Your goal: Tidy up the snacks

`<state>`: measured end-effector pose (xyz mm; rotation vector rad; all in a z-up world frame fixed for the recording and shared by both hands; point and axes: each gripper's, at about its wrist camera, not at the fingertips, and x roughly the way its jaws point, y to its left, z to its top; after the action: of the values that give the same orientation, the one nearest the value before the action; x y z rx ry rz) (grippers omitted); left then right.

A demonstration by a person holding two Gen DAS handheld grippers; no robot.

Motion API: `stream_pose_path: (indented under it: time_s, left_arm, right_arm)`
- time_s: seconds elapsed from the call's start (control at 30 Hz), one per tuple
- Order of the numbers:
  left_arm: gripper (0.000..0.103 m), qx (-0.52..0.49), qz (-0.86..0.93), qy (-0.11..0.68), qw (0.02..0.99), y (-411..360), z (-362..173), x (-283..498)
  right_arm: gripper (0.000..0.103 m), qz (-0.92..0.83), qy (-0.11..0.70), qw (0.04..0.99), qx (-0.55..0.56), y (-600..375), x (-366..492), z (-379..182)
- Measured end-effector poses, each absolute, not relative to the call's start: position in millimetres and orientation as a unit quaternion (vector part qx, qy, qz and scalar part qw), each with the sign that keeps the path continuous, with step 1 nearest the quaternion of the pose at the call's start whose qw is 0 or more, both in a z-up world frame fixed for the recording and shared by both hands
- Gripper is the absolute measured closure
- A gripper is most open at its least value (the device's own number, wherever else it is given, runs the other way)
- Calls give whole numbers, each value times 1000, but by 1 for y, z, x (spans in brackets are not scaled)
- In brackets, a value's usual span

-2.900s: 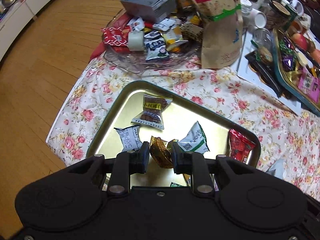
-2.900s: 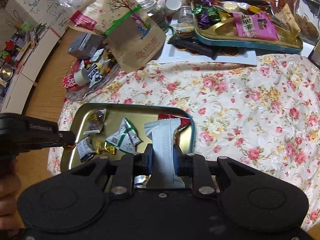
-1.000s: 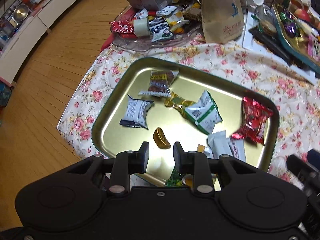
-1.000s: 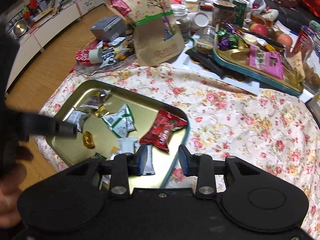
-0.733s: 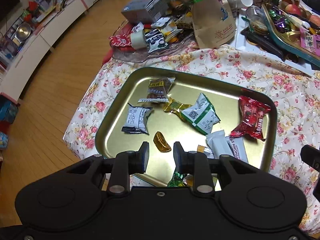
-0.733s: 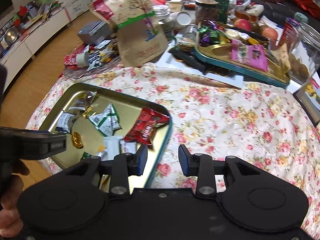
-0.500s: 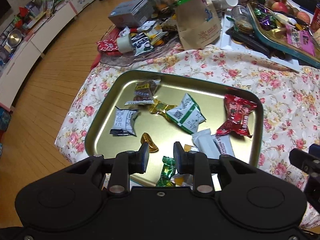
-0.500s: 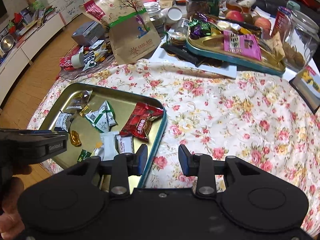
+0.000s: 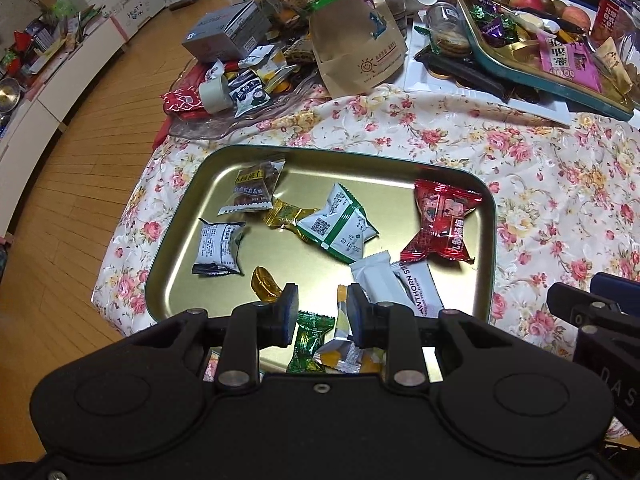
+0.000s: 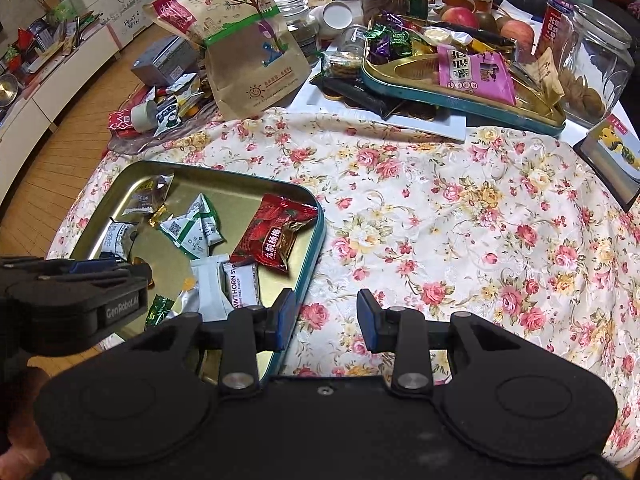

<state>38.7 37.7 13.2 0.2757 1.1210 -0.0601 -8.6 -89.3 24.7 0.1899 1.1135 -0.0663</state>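
A gold metal tray (image 9: pixel 320 151) lies on the floral cloth and holds several wrapped snacks: a red packet (image 9: pixel 440 224), a green-and-white packet (image 9: pixel 340 228), a white hawthorn bar (image 9: pixel 412 284), a gold ingot candy (image 9: pixel 266 288) and a black-and-white packet (image 9: pixel 218 246). My left gripper (image 9: pixel 322 310) hangs open over the tray's near edge, above a green candy (image 9: pixel 308 340), with nothing between its pads. My right gripper (image 10: pixel 326 314) is open and empty over the cloth, just right of the tray's teal rim (image 10: pixel 312 256). The red packet (image 10: pixel 276 236) lies near that rim.
A glass dish (image 9: pixel 200 124) heaped with snacks, a grey box (image 9: pixel 228 34) and a brown paper bag (image 9: pixel 352 32) stand behind the tray. A teal tray of sweets (image 10: pixel 460 80), a glass jar (image 10: pixel 596 68) and apples crowd the back right. Wooden floor (image 9: pixel 60 200) drops off left.
The gold candy and the white bar, held about three seconds ago, now lie in the tray. Both grippers stand open, and the right one has drifted right, off the tray onto the cloth.
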Motion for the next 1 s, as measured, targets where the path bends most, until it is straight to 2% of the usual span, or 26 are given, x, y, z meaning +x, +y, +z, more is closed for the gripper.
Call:
stream_pose_path:
  time_s: [0.27,1.0]
  left_arm:
    - [66,116,-30,567,815,43,3,44]
    - [66,128,-34,574,808,38,-1,42]
  right_arm:
    - [67,-33,540,836,95,-91,-6,20]
    - [67,-41,557,823,103,-94,-2,11]
